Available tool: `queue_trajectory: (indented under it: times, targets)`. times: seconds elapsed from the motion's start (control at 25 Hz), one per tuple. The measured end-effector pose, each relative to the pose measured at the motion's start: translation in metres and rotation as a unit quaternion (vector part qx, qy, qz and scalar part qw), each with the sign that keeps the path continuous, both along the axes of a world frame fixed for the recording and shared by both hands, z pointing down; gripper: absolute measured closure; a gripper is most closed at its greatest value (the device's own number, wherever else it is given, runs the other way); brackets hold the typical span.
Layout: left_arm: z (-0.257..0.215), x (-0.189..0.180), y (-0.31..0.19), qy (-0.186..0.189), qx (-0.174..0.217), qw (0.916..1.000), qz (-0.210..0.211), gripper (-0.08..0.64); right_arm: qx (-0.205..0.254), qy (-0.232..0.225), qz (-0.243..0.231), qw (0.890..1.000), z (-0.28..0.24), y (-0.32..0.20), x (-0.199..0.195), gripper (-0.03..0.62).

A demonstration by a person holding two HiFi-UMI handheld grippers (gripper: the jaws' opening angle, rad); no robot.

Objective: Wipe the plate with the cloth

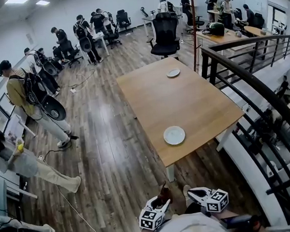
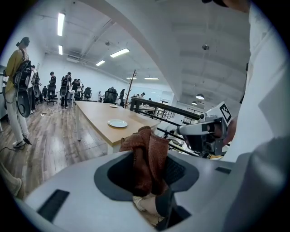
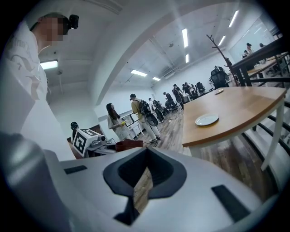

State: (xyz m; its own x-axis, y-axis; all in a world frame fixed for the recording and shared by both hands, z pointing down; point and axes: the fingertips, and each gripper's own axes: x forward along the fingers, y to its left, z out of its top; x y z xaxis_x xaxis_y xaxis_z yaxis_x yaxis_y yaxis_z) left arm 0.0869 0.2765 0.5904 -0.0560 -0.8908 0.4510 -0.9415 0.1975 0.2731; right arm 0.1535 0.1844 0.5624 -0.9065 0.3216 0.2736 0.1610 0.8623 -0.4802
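well apart from the plate (image 1: 174, 135), left gripper (image 2: 146, 176) clamps the cloth (image 2: 147, 154).

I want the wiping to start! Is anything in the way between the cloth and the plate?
Nothing visible is. The left claw holds the cloth, and only floor and tabletop lie between it and the near plate.

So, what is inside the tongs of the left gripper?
A crumpled reddish-brown cloth, clamped in the left gripper. The tongs cover its lower part.

Table (image 1: 184, 98) top mostly open round plate (image 1: 174, 135); railing (image 1: 204, 63) crowds rt side.
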Motion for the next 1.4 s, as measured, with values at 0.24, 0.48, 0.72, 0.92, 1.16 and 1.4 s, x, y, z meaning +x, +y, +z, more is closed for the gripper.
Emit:
queue_trajectory:
  times: [0.24,0.48,0.72,0.92,1.16,1.4]
  targets:
    - [-0.004,-0.018,-0.016,0.003,-0.002,1.0,0.0,0.39,-0.003,0.01,0.005,1.0,0.001,-0.019,-0.019,0.578]
    - [-0.004,-0.054,-0.032,0.003,-0.015,0.9998,-0.013,0.39,-0.005,0.01,-0.023,1.0,-0.001,-0.035,-0.064,0.578]
    - [-0.006,-0.092,-0.055,0.003,-0.019,0.9991,-0.037,0.39,-0.004,0.008,-0.041,0.999,-0.006,-0.064,-0.105,0.58]
    - [-0.009,-0.118,-0.082,0.001,-0.026,0.9984,-0.049,0.39,-0.009,0.009,-0.052,0.999,-0.007,-0.091,-0.133,0.58]
    - [-0.011,-0.15,-0.12,-0.009,-0.038,0.9976,-0.056,0.39,-0.015,0.002,-0.059,0.998,-0.007,-0.129,-0.168,0.58]
    - [-0.011,-0.17,-0.157,-0.01,-0.056,0.9966,-0.06,0.39,-0.025,0.006,-0.064,0.998,-0.004,-0.169,-0.186,0.58]
